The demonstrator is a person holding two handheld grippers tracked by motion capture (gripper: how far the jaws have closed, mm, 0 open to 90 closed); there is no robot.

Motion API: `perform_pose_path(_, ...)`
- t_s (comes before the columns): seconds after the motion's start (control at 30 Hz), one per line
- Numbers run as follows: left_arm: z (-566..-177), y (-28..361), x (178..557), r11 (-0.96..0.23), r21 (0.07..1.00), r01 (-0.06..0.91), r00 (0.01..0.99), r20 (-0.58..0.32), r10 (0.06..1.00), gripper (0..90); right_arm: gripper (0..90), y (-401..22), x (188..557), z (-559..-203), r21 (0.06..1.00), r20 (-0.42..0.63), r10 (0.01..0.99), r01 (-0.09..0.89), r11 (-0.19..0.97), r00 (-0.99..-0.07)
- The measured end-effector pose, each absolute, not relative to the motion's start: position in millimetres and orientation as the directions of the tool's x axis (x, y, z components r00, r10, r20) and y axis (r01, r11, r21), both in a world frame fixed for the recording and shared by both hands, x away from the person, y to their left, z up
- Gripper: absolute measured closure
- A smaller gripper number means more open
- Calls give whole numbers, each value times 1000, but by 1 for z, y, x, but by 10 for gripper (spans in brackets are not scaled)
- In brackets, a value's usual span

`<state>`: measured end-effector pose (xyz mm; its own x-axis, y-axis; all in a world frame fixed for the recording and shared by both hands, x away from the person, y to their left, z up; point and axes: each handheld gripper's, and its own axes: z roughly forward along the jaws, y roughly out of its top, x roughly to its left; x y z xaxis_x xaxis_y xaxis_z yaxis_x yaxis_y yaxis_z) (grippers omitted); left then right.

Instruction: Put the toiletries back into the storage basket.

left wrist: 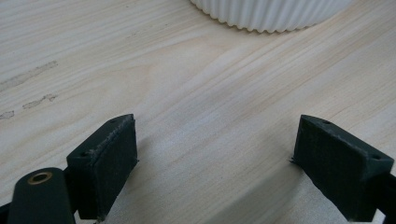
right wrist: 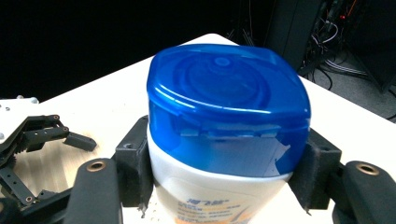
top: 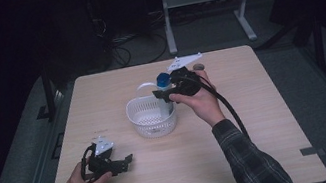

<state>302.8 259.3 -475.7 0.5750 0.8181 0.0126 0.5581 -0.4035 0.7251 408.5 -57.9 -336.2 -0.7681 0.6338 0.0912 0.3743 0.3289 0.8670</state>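
A white bottle with a blue cap (top: 163,79) stands upright, its lower part inside the white slotted basket (top: 139,107) at mid-table. My right gripper (top: 164,95) is shut on the bottle just under the cap. In the right gripper view both pads press the white body of the bottle (right wrist: 229,107) from either side. My left gripper (top: 125,161) lies low on the table at the front left, held by a hand. Its jaws stand wide open over bare wood (left wrist: 215,158), with the basket wall (left wrist: 271,14) beyond them.
The wooden table (top: 257,120) has bare wood right of the basket and along the front. A metal desk frame (top: 169,24) and cables on the floor (top: 119,53) lie beyond the far edge. The basket's handle (top: 142,87) stands up behind the bottle.
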Motion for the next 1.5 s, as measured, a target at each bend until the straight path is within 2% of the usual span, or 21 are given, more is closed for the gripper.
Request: perform_pose_path(1.5,-475,259,303,-406,723,558,577,14,817,127,344,-49,412,-379,801,77,631,425,422,-772)
